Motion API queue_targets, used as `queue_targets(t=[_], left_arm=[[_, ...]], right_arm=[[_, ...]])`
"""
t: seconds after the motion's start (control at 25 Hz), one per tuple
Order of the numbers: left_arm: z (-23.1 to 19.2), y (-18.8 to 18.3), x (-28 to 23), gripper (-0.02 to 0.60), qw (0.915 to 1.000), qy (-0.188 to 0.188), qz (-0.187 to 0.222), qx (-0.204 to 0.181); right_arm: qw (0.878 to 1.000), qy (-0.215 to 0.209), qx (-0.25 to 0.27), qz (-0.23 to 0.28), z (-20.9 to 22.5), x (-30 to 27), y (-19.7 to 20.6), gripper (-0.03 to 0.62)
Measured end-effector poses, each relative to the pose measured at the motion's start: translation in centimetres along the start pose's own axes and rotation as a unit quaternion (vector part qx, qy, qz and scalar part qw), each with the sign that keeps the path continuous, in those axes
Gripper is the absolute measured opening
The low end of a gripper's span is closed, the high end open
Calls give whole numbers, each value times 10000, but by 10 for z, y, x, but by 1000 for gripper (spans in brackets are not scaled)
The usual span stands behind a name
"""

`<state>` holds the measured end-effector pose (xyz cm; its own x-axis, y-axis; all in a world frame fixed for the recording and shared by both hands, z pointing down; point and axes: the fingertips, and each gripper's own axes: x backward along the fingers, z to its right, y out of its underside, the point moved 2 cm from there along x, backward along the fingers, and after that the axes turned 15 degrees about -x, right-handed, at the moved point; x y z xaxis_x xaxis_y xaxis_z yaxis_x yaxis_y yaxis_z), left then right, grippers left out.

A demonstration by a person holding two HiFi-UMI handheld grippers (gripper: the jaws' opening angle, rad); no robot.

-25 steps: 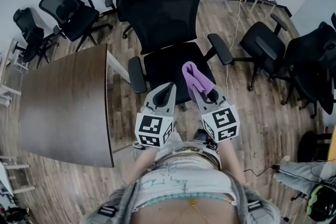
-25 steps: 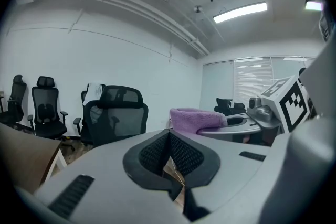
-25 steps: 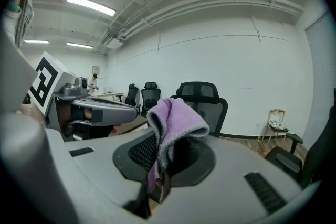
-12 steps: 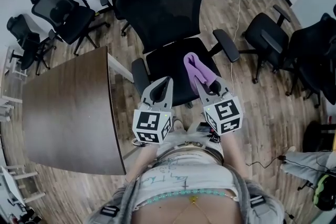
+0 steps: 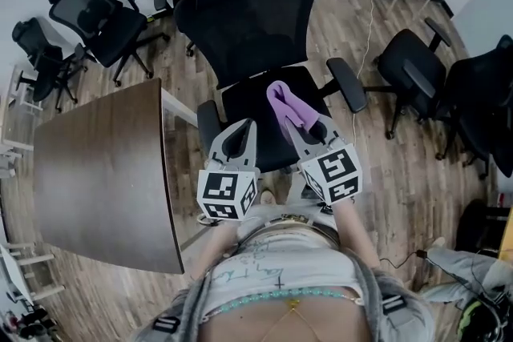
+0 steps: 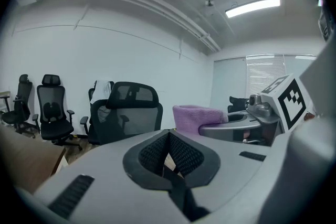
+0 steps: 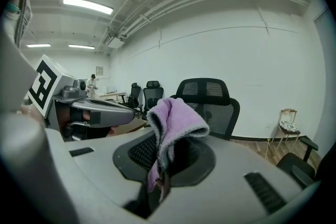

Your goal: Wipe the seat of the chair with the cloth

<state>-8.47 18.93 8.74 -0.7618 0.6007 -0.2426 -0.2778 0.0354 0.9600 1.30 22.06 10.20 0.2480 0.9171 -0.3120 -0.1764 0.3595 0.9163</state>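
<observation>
The room was an office with a wood-plank floor (image 5: 385, 172), a brown table (image 5: 96, 172) at the person's left and several spare black chairs (image 5: 96, 12) around the walls.

The purple cloth (image 5: 287, 106) was clamped in the right gripper (image 5: 309, 134), its jaws closed on the lower fold while the free end stood up and drooped forward. In the head view it lay over the right-centre of the black seat (image 5: 244, 104) of the nearest chair. The right gripper view showed the cloth raised against the backrest, so it appeared to be above the seat rather than on it; contact could not be confirmed.

Compared with a second earlier, cloth and gripper stood further in over the seat. Judged: approach nearly complete, wiping not begun, lowering required next.

The left gripper (image 5: 236, 142) was at the seat's front edge, jaws together and empty.

No containers were in view.
</observation>
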Motion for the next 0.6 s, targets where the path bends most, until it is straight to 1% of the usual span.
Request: queue_targets(t=[0.2,0.36,0.48,0.6], left_arm=[[-2,-19,-32,3,9995,-299,-21,-32],[1,-29,-54,3,9985,-545,-38,-78],[1,-30,-64,3,9967,-810,-96,-29],[-1,-29,-70,3,9939,-1081,-171,120]], right_arm=[[9993,-344,118,-24,27,-14,-25,48],[9984,-523,199,-43,56,-21,-39,48],[9978,-619,218,-50,79,-27,-46,48],[9970,-726,269,-88,97,-34,-55,48]])
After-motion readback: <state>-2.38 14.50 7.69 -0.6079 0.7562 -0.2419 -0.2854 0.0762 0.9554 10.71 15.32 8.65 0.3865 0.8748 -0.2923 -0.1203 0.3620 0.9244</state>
